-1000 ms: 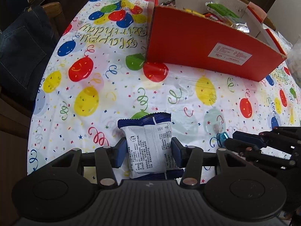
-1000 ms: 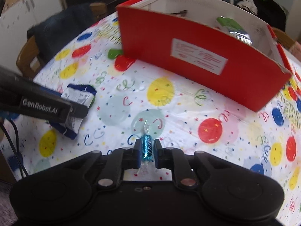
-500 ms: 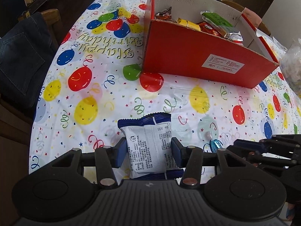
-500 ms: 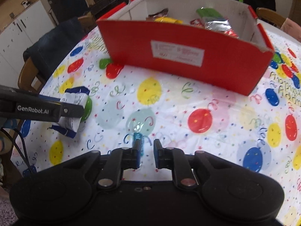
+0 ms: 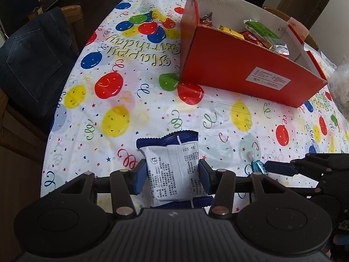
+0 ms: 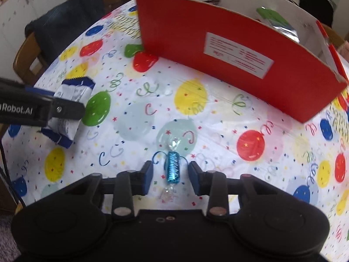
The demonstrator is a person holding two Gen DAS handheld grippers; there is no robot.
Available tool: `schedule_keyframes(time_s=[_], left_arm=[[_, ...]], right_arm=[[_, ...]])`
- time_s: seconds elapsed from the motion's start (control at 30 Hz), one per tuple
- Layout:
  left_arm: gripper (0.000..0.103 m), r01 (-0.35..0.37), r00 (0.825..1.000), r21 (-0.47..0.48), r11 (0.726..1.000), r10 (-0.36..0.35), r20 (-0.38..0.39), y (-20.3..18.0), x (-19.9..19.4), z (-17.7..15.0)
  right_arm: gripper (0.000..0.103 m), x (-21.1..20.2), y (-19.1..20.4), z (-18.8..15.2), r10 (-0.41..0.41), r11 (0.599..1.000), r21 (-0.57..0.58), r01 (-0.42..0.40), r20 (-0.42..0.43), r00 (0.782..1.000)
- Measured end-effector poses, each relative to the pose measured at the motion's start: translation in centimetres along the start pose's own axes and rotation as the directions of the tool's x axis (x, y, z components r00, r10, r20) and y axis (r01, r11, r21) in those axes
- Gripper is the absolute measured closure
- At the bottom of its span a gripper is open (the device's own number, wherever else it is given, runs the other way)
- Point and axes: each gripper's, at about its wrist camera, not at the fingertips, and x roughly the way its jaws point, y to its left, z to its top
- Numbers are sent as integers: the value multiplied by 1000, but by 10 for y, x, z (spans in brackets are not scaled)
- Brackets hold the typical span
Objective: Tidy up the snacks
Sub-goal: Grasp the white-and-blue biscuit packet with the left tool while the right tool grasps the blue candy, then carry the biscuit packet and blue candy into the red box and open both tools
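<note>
My left gripper (image 5: pixel 172 174) is shut on a white and blue snack packet (image 5: pixel 172 166), held above the balloon tablecloth; it also shows in the right wrist view (image 6: pixel 69 109). My right gripper (image 6: pixel 171 174) is open, its fingers on either side of a blue foil candy (image 6: pixel 173 167) that lies on the cloth. The candy also shows in the left wrist view (image 5: pixel 258 167). A red cardboard box (image 5: pixel 240 65) with several snacks inside stands at the far side of the table; it also shows in the right wrist view (image 6: pixel 218 43).
A wooden chair with dark jeans (image 5: pixel 28 69) over it stands at the table's left edge. A clear plastic bag (image 5: pixel 340 87) sits at the far right. The tablecloth (image 6: pixel 218 120) lies between the grippers and the box.
My right gripper has opened; the blue candy it held now lies on the cloth between its fingers. My left gripper still holds the packet.
</note>
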Motion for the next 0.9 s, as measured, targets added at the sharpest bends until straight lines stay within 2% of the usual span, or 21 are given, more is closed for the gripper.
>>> schedule_keyframes(time_s=[0.1,0.2,0.33,0.57,0.9], left_arm=[[54,3,1000,-5,1000,-3,3,1,-1,-1],[54,6,1000,-7,1000,-5,8,1,-2,-1],[54,10,1000,-3,1000,-9,12,0,-4,-1],[54,28,999,27,999,-29,34,-10,-13,4],[54,65,990,111,992,-78,119,-40,-42,30]], right_arm=[[87,0,4,1,3,1000,-12,-3,-6,1000],[92,-1,1,0,3,1000,3,-3,1,1000],[92,-5,-10,-2,21,998,56,-22,16,1000],[92,-36,-28,-6,71,987,139,-85,104,992],[92,-92,-69,11,49,971,211,-109,270,962]])
